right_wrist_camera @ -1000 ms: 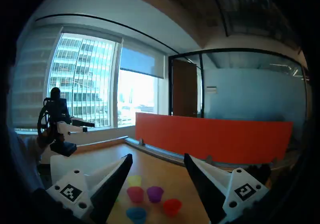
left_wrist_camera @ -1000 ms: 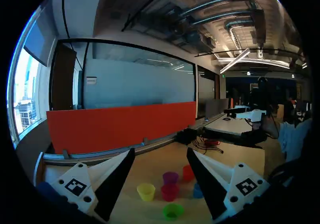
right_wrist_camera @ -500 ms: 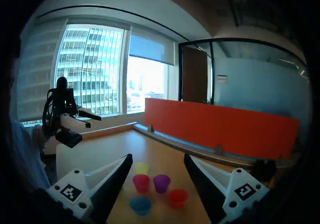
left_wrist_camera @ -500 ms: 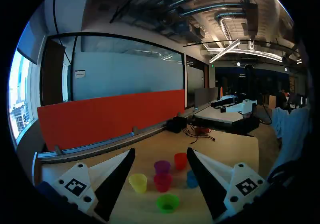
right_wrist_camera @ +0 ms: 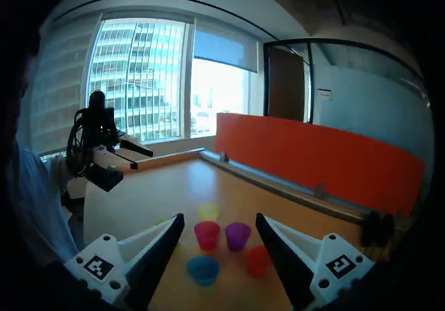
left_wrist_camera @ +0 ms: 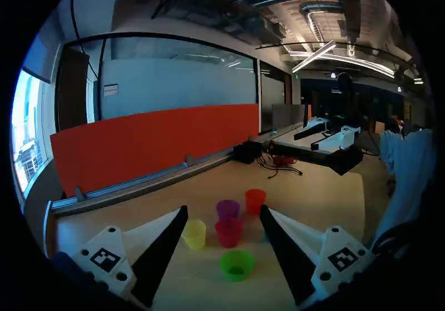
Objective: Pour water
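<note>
Now lower and nearer the pink cup (left_wrist_camera: pixel 228 231), green cup (left_wrist_camera: pixel 237 263) just in front of it, left gripper (left_wrist_camera: pixel 222 208) and right gripper (right_wrist_camera: pixel 219 217) both wide open and empty, so no pouring yet.

**Worktop** (left_wrist_camera: pixel 317 197): pale wood-grain surface, smooth, with a soft sheen.
**Green cup** (left_wrist_camera: pixel 237 264), **yellow cup** (left_wrist_camera: pixel 194 234), **pink cup** (left_wrist_camera: pixel 228 232), **purple cup** (left_wrist_camera: pixel 227 208), **red cup** (left_wrist_camera: pixel 255 200), **blue cup** (right_wrist_camera: pixel 203 270): thin translucent plastic, smooth and lightly glossy.
**Left gripper** (left_wrist_camera: pixel 222 207), **right gripper** (right_wrist_camera: pixel 219 216): jaws of white matt plastic with black matt inner faces.
**Far divider panel** (left_wrist_camera: pixel 156 138): orange, matt, even-surfaced.
**Rail** (left_wrist_camera: pixel 161 174) at the panel's foot: dull grey metal.
**Glass wall** (left_wrist_camera: pixel 178 83) behind: glossy, reflective.
**Ceiling ducts** (left_wrist_camera: pixel 311 8): bare metal.
</note>
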